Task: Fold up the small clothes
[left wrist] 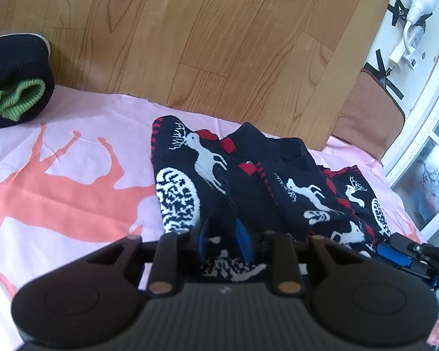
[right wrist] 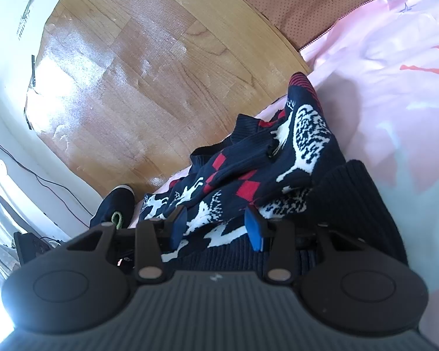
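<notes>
Fold in progress on a small navy sweater [left wrist: 248, 175] patterned with white deer and red diamonds. The sweater lies bunched on a pink cloth [left wrist: 73, 134] printed with orange deer, which is spread over a wooden floor [left wrist: 190, 35]; the far edge of the garment sits near the cloth's edge by the floor. Its sleeves and body are heaped over one another in loose, uneven layers, with the ribbed collar [left wrist: 257, 140] standing up at the back, so no clean fold is yet visible. Left gripper [left wrist: 225, 238]: blue pads set narrowly apart at the near edge of the sweater, with knit showing between them; whether they actually pinch the fabric cannot be told. Right gripper [right wrist: 216, 225]: pads spread wide over the patterned knit, not clamped; a ribbed navy hem [right wrist: 360, 204] lies just to its right. In the left view the right gripper appears at the lower right, just beside the sweater. A second dark garment with a green ribbed lining [left wrist: 14, 82] sits rolled at the far left corner of the cloth, well apart, and is judged to be already finished. Judged progress: one item done, the sweater early to midway. Remaining: flatten the heap, lay the sleeves in, fold the body over and square it
</notes>
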Motion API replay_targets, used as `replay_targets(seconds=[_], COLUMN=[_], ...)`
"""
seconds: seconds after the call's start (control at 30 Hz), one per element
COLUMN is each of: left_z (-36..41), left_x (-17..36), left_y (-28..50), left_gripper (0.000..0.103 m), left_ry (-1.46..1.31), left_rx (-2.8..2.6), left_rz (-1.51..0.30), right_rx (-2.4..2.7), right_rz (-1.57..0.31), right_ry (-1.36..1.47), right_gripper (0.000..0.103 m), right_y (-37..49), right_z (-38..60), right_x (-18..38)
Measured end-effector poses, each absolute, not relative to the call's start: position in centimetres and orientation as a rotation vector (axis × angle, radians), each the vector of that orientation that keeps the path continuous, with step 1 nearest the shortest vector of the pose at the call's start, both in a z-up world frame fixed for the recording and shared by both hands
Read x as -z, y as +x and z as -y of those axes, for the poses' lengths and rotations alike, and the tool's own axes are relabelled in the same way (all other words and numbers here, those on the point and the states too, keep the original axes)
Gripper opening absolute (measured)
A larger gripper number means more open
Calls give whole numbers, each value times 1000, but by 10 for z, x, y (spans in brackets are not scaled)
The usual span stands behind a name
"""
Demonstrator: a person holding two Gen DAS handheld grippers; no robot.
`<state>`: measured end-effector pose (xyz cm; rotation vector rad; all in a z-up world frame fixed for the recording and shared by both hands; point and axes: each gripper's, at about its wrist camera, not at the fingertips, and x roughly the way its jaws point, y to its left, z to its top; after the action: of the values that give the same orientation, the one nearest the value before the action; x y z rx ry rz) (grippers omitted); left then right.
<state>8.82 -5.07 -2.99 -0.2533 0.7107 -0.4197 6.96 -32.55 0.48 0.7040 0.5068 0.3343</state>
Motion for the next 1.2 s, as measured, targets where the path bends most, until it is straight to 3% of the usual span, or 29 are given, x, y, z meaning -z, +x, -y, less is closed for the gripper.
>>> replay_targets(seconds=[1.2], left_z=[52], left_x=[30], left_y=[87], left_gripper=[29], left_ry=[-243], left_rx=[436], left_rz=[-706], right_rx=[-333], right_rz=[-507], right_ry=[703], right_gripper=[47], right_y=[70], right_z=[325], right_x=[-5])
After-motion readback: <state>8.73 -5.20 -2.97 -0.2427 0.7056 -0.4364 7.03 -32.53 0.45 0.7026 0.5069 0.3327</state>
